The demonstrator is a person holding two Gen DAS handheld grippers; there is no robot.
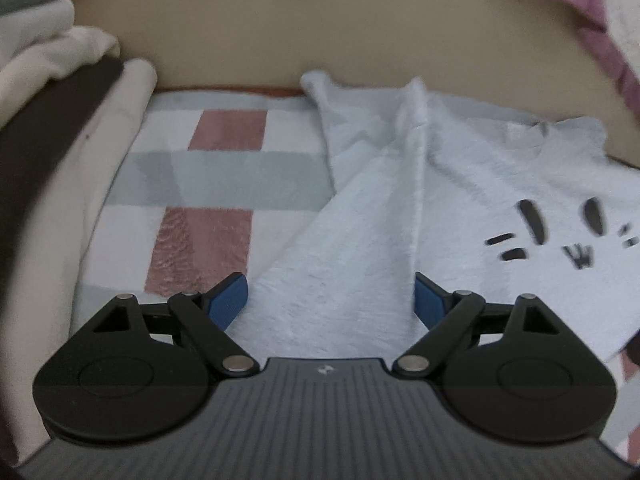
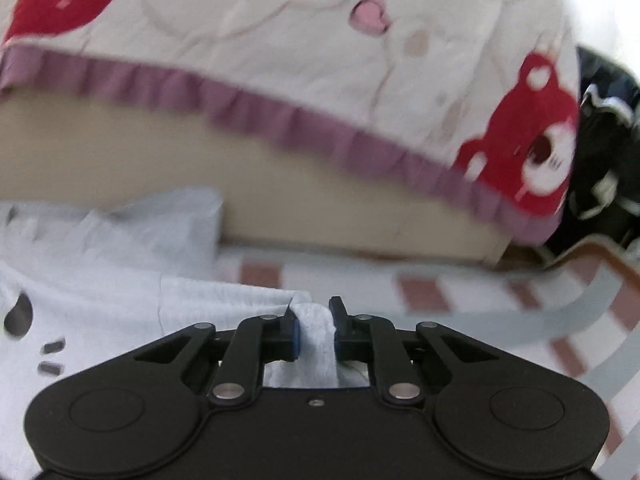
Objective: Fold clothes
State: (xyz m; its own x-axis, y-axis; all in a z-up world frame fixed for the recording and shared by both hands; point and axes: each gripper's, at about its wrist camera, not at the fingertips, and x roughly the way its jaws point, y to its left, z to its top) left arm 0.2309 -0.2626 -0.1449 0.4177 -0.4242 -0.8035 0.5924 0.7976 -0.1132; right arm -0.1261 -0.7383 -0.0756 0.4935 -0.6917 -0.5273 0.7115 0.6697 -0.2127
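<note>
A pale blue top [image 1: 460, 184] with a black cat-face print is lying spread over a checked bedcover [image 1: 224, 176] of pink, grey and white squares. Its far edge is reaching the tan headboard [image 1: 320, 32] that is running along the back edge of the bed, and one sleeve is lying folded inward as a long ridge toward the near side.

The left gripper [image 1: 331, 300] is hanging with its blue-padded jaws spread wide, the folded sleeve of the top lying between them; neither pad is clearly pressing the cloth. The right gripper [image 2: 313, 330] is pinching a bunched fold of the same top [image 2: 120, 288] between its nearly closed jaws, at the garment's edge nearest the right side of the bed.

A stack of folded cream and grey clothes [image 1: 44, 36] is sitting at the left edge of the bed, with a dark band and a cream roll just beside it, bordering the bedcover. A white quilt [image 2: 320, 40] with red bear prints and a purple frilled hem is draping over the top of the headboard, hanging above the far edge of the garment and hiding what is behind it. A dark object [image 2: 608, 160] is showing past the right end of the headboard; it is too blurred to tell what it is.
</note>
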